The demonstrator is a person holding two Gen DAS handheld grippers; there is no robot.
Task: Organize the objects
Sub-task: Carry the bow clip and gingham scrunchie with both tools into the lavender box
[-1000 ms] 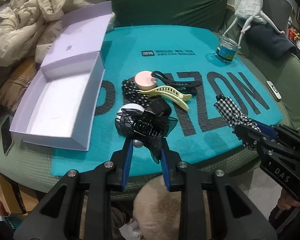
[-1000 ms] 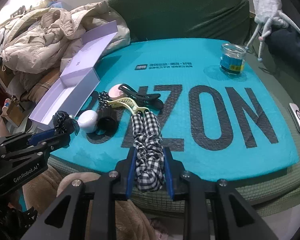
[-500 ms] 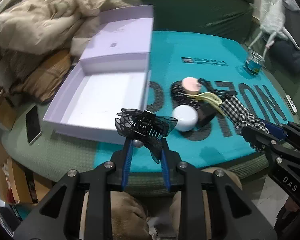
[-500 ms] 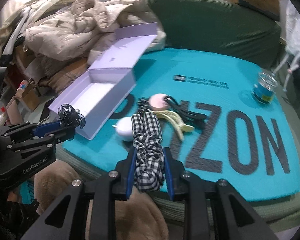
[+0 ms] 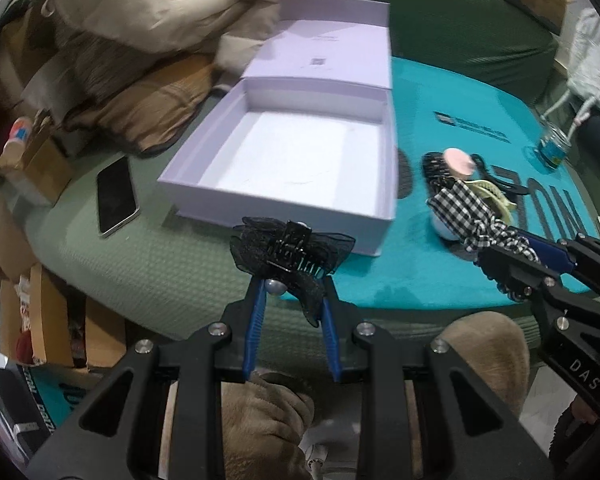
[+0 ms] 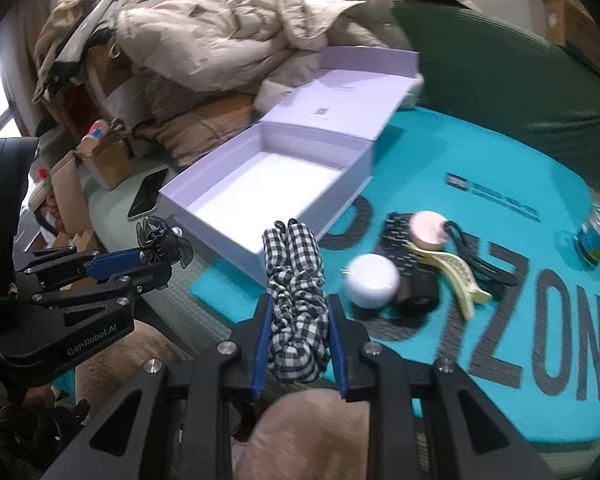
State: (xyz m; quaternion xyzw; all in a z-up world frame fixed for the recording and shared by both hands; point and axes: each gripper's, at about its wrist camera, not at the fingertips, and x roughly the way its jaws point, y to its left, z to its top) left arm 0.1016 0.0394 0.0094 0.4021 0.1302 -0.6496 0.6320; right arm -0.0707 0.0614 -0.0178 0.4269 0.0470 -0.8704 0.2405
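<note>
My left gripper (image 5: 290, 286) is shut on a black mesh bow hair clip (image 5: 290, 250) and holds it just in front of the near wall of the open lilac box (image 5: 292, 152). My right gripper (image 6: 296, 304) is shut on a black-and-white checked scrunchie (image 6: 296, 280), held in front of the box's near right corner (image 6: 260, 184). Both show in each other's view: the scrunchie (image 5: 472, 216) at right, the bow clip (image 6: 164, 242) at left. The box is empty, its lid (image 6: 340, 96) folded back.
On the teal mat (image 6: 500, 360) lie a white round case (image 6: 372, 282), a pink round case (image 6: 428, 230), a yellow claw clip (image 6: 452, 276), black clips (image 6: 480, 256) and a glass jar (image 6: 598, 240). A phone (image 5: 116, 196) lies left of the box. Coats (image 6: 220, 40) are heaped behind.
Both grippers have swung left with their loads, from over the pile of hair accessories to in front of the open box. The box now fills the middle of both views.
</note>
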